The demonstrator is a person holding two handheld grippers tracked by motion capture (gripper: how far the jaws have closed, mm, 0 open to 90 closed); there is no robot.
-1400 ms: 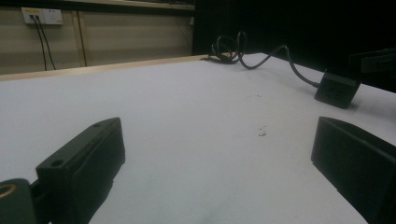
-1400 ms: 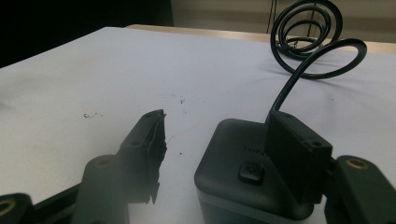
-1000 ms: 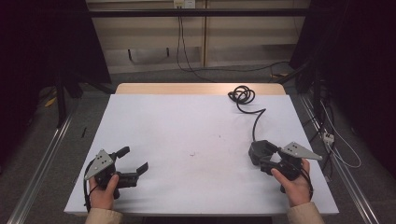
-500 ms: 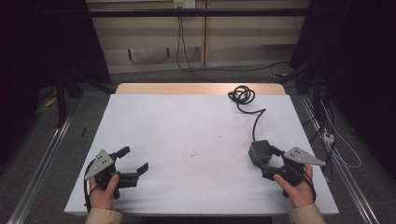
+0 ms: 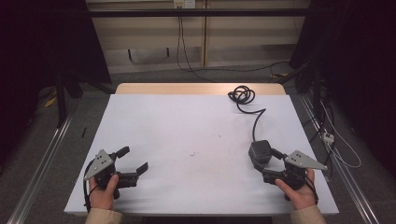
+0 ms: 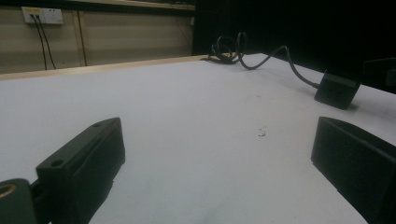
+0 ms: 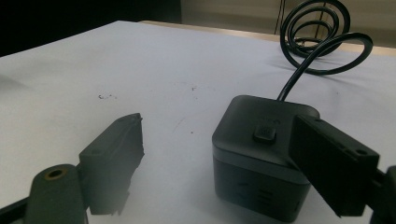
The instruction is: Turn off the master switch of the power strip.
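Both grippers sat low at the near edge of the white table (image 5: 154,121), jaws apart, with a black cube by the right one.

Nearest us, our left hand (image 5: 103,193) held the left gripper (image 5: 133,160) released, its jaws wide with bare tabletop between them. Our right hand (image 5: 299,191) held the right gripper (image 5: 261,169) also released; in the right gripper view the cube (image 7: 261,154) stood between its jaws, one jaw overlapping the cube's corner, though we could not tell whether it touched. Farther out, small dark marks (image 5: 192,153) dotted mid-table. From the cube a black cord (image 5: 258,119) ran away to a coil (image 5: 242,95) near the far wooden edge (image 5: 196,88). Beyond lay the floor and wall sockets (image 5: 184,3).
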